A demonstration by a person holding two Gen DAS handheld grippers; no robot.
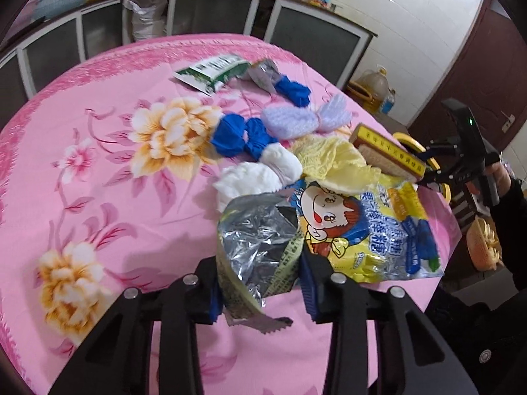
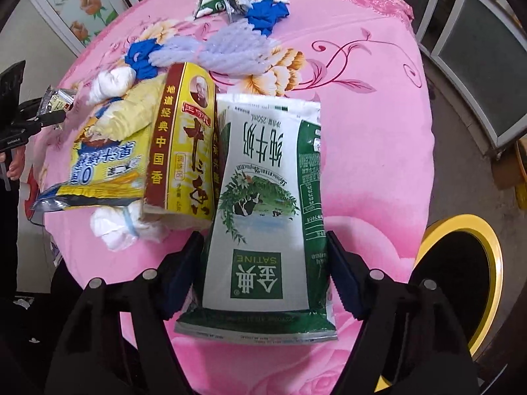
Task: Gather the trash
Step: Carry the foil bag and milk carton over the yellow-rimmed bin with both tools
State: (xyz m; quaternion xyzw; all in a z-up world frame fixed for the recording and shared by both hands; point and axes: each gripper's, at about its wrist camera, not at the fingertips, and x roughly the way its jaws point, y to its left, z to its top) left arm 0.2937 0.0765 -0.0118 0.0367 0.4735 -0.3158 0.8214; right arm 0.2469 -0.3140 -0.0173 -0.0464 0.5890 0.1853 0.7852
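Right wrist view has the right gripper (image 2: 263, 276) straddling the green-and-white milk pouch (image 2: 263, 204) lying lengthwise on the pink tabletop (image 2: 378, 131), pads seemingly touching, yellow-rimmed bin (image 2: 494, 263) right beside.

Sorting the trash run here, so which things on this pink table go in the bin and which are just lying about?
Trash:
crumpled silver foil wrapper
green-and-white milk pouch
yellow cartoon snack bag
yellow-and-red seasoning box

Probably lying about:
blue cloth bundles
lilac knitted piece
white cloth bundles
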